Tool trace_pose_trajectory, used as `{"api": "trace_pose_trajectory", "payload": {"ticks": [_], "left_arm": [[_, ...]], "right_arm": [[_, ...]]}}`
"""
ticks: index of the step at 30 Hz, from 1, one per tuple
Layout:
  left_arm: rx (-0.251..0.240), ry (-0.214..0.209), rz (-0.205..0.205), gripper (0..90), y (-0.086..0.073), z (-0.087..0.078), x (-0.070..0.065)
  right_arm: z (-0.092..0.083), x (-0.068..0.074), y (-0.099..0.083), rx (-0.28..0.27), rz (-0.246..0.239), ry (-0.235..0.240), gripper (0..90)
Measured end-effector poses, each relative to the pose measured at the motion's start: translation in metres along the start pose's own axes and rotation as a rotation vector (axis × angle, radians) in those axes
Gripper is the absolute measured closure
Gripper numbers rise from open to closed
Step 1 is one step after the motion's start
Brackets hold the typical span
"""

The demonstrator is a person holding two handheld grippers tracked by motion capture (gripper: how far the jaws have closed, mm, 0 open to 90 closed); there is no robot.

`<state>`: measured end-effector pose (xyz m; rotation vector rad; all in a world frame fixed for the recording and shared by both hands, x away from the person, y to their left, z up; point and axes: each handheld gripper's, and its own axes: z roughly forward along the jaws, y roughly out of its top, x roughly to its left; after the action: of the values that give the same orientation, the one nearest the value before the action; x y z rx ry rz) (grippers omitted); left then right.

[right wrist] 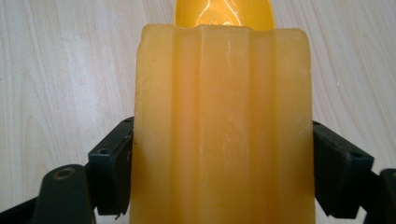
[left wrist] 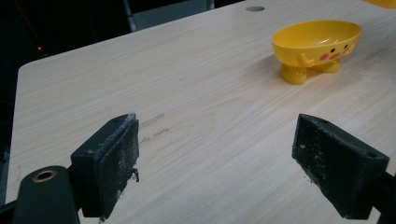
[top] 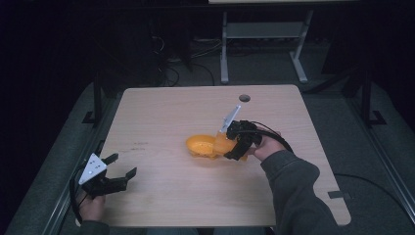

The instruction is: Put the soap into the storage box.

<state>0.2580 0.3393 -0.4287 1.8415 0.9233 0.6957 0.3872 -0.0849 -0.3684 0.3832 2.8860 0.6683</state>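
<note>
Our right gripper [top: 234,147] has its jaws clamped on the two sides of a soap bar [right wrist: 223,126], a ribbed, pale orange block that stands up between them in the right gripper view. In the high view the bar [top: 223,145] sits right at the edge of the yellow dish [top: 200,146], though we can't tell if they're touching or if it's just hovering above the rim. The dish has little feet and a face printed on its side, and it stands near the middle of the table [top: 171,112]. Over on the near left, our left gripper [top: 119,169] has its jaws wide apart with nothing between them, well apart from the dish [left wrist: 317,44], just above bare wood.
</note>
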Motion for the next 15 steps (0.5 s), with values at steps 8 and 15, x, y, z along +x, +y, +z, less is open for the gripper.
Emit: {"api": "trace_pose_trajectory", "payload": {"ticks": [8,15], "left_arm": [[-0.003,0.001,0.0,13.9,0.0,0.0,0.0],[-0.005,0.003,0.003,13.9,0.0,-0.001,0.001]], "right_arm": [[0.005,-0.005,0.01,0.009,-0.009,0.01,20.5],[0.008,-0.009,0.019,-0.005,-0.011,0.026,20.5]]}}
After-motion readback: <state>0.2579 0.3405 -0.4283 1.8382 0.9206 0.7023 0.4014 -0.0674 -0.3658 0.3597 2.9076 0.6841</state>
